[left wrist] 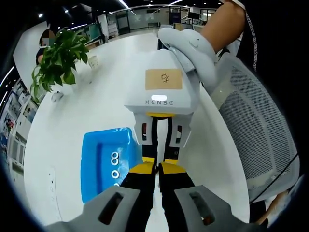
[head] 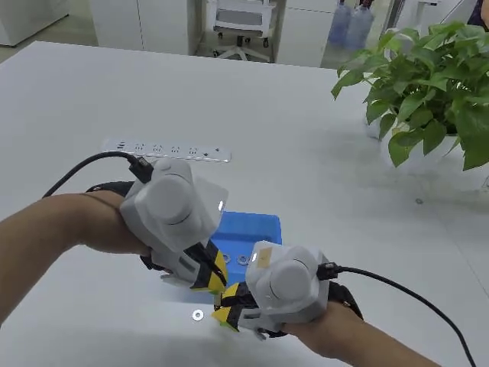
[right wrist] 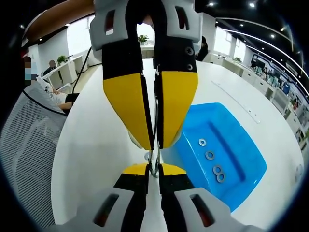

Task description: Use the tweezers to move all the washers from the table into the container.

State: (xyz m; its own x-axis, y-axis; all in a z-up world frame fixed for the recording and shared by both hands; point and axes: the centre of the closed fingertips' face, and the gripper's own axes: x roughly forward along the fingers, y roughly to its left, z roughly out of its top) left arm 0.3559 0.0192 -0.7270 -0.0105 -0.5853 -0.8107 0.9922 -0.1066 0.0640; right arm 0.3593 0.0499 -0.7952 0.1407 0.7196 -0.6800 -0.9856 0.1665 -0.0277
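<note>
Holding the tweezers (right wrist: 154,163) two-handed, probably because so thin a strip would twist in one grip alone. Clamped at one end by the right gripper (right wrist: 153,170), pressed together around it. Squeezed further along by the left gripper (head: 215,273), likewise closed on the blades with only a sliver of gap. Met nose to nose for that reason, low over the desk (head: 321,176). Likely split as steadying on the right and pinching on the left, though hard to say for sure.

Tweezers of bare grey metal, slim, springy-looking, shiny along the edge. Gripper tips faced in yellow and black, flat and matt, on bodies of smooth pale plastic.

Just beside the joined tips, off to the right in the right gripper view, the container (right wrist: 241,162): shallow, blue, round-cornered, glossy plastic. Probably set that close to keep each carry short. Inside, lying flat in a loose row, four washers (right wrist: 209,154), small bright metal rings.

On the bare desk, just beside the right gripper's tips on the side away from the container, one loose washer (head: 198,314), not yet lifted. Whether touched by the tweezers' points: cannot tell, hidden behind the jaws. Smooth white desk, so probably slippery under a flat ring, calling for a careful nip at its edge.
</note>
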